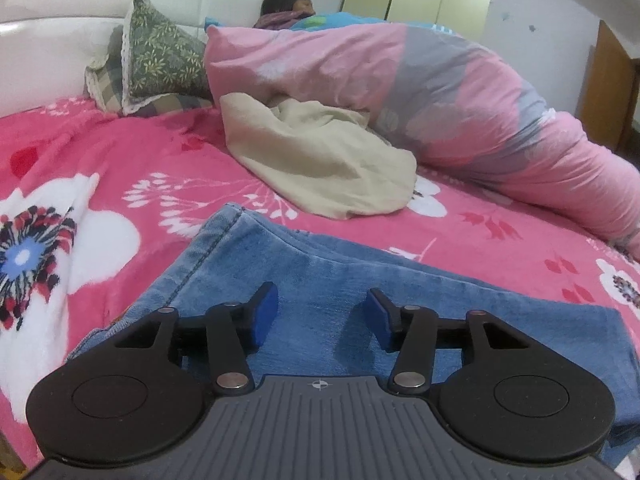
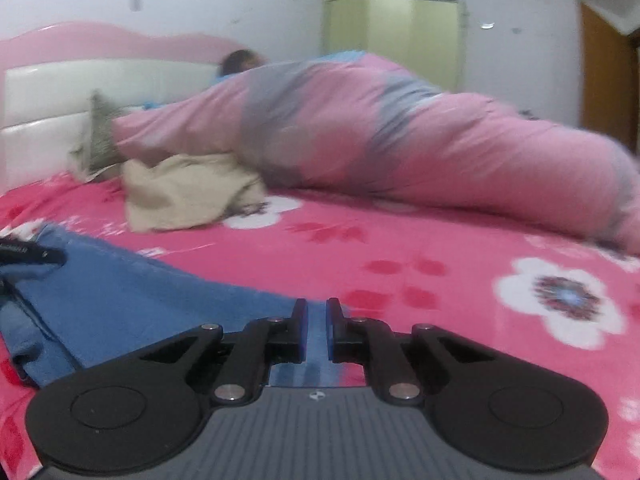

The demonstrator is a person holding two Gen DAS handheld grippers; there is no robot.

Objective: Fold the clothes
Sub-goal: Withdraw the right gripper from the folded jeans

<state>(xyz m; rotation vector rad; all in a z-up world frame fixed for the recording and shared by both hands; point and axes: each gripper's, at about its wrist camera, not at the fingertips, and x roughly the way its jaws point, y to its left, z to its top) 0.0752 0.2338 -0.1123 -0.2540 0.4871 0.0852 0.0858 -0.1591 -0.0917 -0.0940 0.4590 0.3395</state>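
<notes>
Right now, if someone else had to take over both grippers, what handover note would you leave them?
Left gripper: open, jaws apart above the jeans, nothing pinched.
Right gripper: nearly shut, with a strip of denim between its pads at the jeans' edge; it looks pinched.
The jeans lie spread on the pink floral bedspread, near the front. A crumpled beige garment sits farther back, against the pink quilt.
Done: one edge gripped, no clear fold yet.
Left: grip with the left, fold the jeans, then the beige garment.
</notes>
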